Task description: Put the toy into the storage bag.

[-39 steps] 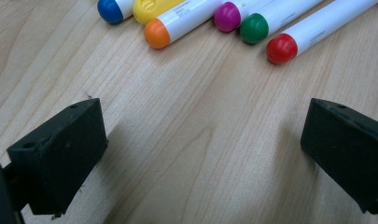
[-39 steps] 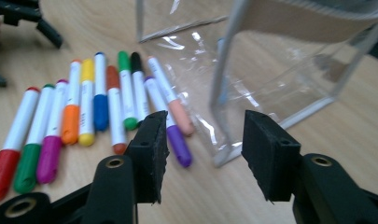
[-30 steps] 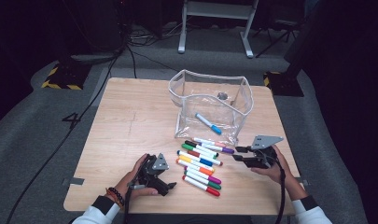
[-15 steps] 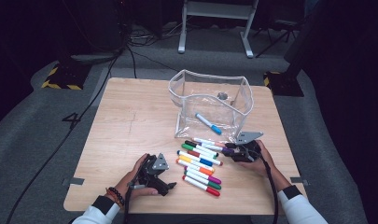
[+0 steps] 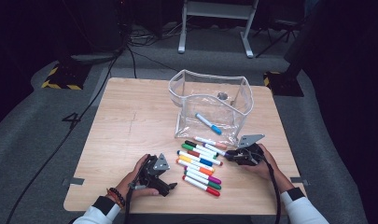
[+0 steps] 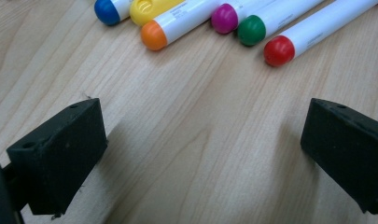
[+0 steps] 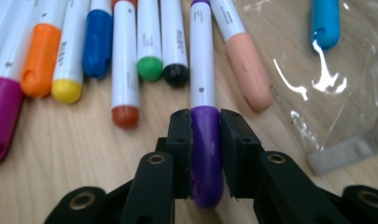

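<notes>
A row of several white markers (image 5: 199,162) with coloured caps lies on the wooden table (image 5: 130,116) in front of a clear plastic pouch (image 5: 210,100). A blue-capped marker (image 5: 208,123) lies inside the pouch. My right gripper (image 7: 205,140) rests low at the row's right end. Its jaws have just been closing and now press on the cap of the purple marker (image 7: 201,60), which lies on the wood beside a peach-capped one (image 7: 247,70). My left gripper (image 6: 200,149) rests on the table left of the row, open, with only bare wood between its jaws.
The pouch stands upright with its mouth open upward, its near wall just behind the markers. The red (image 6: 279,50), green (image 6: 251,30) and magenta (image 6: 224,18) cap ends lie a short way ahead of the left gripper. The table's front edge (image 5: 177,212) is close to both hands.
My right gripper came down and leftward to the row's right end, and its jaws closed on the purple marker's cap. The left gripper stayed where it was.
</notes>
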Motion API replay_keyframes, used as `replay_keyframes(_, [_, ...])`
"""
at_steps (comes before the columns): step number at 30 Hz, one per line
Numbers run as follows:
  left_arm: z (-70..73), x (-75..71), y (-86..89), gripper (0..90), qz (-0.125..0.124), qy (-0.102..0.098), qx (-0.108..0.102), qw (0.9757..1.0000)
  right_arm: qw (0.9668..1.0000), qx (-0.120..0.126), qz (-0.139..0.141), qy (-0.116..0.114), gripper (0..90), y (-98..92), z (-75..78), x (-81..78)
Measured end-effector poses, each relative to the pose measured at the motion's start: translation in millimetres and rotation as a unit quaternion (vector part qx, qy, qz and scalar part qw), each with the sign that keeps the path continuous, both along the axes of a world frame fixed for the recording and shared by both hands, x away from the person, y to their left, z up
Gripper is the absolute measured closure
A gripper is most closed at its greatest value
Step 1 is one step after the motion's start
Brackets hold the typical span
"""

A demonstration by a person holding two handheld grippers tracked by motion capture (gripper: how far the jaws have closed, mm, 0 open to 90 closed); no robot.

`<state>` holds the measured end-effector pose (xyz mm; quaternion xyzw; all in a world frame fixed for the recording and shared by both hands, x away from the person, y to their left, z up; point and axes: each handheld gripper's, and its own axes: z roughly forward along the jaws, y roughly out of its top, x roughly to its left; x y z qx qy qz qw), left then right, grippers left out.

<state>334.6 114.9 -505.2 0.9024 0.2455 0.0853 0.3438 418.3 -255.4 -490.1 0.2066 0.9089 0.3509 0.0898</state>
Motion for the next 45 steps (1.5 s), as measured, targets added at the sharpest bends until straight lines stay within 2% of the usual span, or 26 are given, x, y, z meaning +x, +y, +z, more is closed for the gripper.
replay_keyframes(7, [-0.2,-10.0,-16.7,0.5,-0.022,0.002,-0.004,0.9997,0.9999,-0.011,0.002,0.007,74.5,-23.2,2.2,-17.1])
replay_keyframes(11, [0.0,-10.8,-19.7,0.5,-0.021,0.003,-0.002,0.9998,0.9999,-0.012,-0.003,0.011,74.5,-36.6,2.7,-25.3])
replay_keyframes(12, [0.0,-11.6,-22.2,0.5,-0.020,0.002,-0.003,0.9998,0.9998,-0.010,-0.007,0.013,74.4,-46.3,2.6,-30.7])
replay_keyframes(17, [0.0,-14.0,-30.2,0.5,-0.022,0.002,-0.002,0.9998,0.9998,-0.006,-0.015,0.009,73.0,-60.0,1.9,-38.3])
replay_keyframes(19, [0.0,-13.2,-32.1,0.5,-0.022,0.002,-0.003,0.9997,0.9998,-0.005,-0.019,0.007,66.6,-59.9,1.3,-38.0])
replay_keyframes(21, [0.0,-12.1,-33.4,0.5,-0.018,0.002,-0.002,0.9998,0.9998,-0.002,-0.020,0.007,63.9,-57.7,0.6,-35.3])
replay_keyframes(25, [0.1,-9.5,-36.0,0.5,-0.012,0.002,-0.002,0.9999,0.9997,0.008,-0.023,0.004,65.5,-54.7,-1.2,-29.9])
replay_keyframes(27, [0.1,-4.7,-38.1,0.5,-0.006,0.001,-0.002,1.0000,0.9996,0.013,-0.025,0.002,71.4,-53.5,-1.8,-26.8])
replay_keyframes(32, [0.1,1.7,-40.7,0.5,0.007,0.001,-0.003,1.0000,0.9998,0.007,-0.020,-0.005,74.2,-52.7,-1.3,-26.8])
replay_keyframes(36, [0.1,1.7,-40.7,0.5,0.007,0.001,-0.003,1.0000,0.9999,0.001,-0.013,-0.007,74.3,-54.0,0.1,-28.2])
replay_keyframes(45, [0.2,2.7,-39.6,0.5,0.011,0.001,-0.002,0.9999,0.9992,0.012,-0.018,-0.034,74.4,-61.9,17.9,-34.0])
